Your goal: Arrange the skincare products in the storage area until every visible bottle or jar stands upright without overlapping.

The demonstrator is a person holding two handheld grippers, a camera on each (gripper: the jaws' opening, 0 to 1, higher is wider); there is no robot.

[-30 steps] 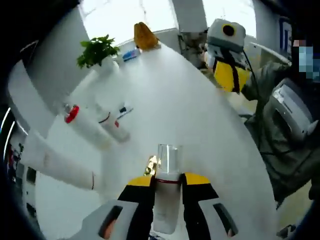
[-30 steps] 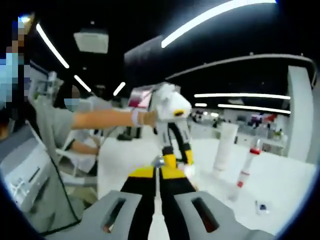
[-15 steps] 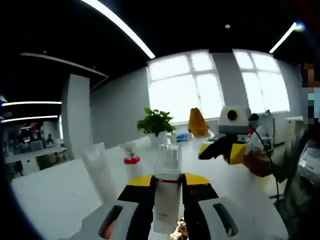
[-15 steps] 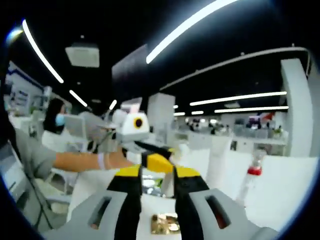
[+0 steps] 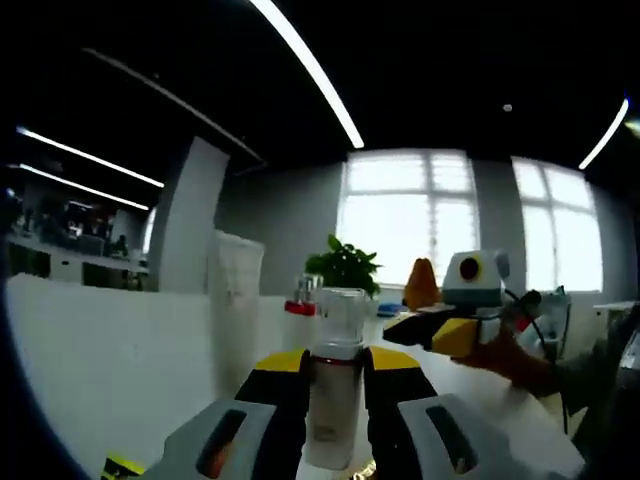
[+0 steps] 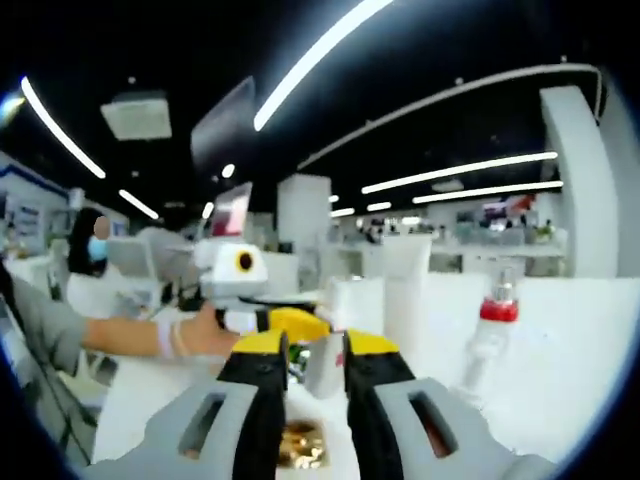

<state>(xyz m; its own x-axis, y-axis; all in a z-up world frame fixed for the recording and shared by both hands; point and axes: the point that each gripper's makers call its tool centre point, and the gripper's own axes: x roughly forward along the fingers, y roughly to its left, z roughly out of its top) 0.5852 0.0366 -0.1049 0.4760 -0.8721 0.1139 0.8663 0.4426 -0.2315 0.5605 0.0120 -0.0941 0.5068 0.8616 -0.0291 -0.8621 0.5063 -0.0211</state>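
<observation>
left gripper point(image 5: 335, 385) clamps upright clear-capped bottle point(image 5: 334, 400); right gripper point(image 6: 314, 365) near

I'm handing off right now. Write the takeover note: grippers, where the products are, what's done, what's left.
Left gripper: shut on the clear-capped bottle, held upright above the white table.
Right gripper: jaws slightly apart, nothing seen held.
Standing already: white tube, red-collared bottle.
A gold-lidded item lies on the table below the right gripper.
Left: set the held bottle down upright, clear of the others; check the gold item.
</observation>
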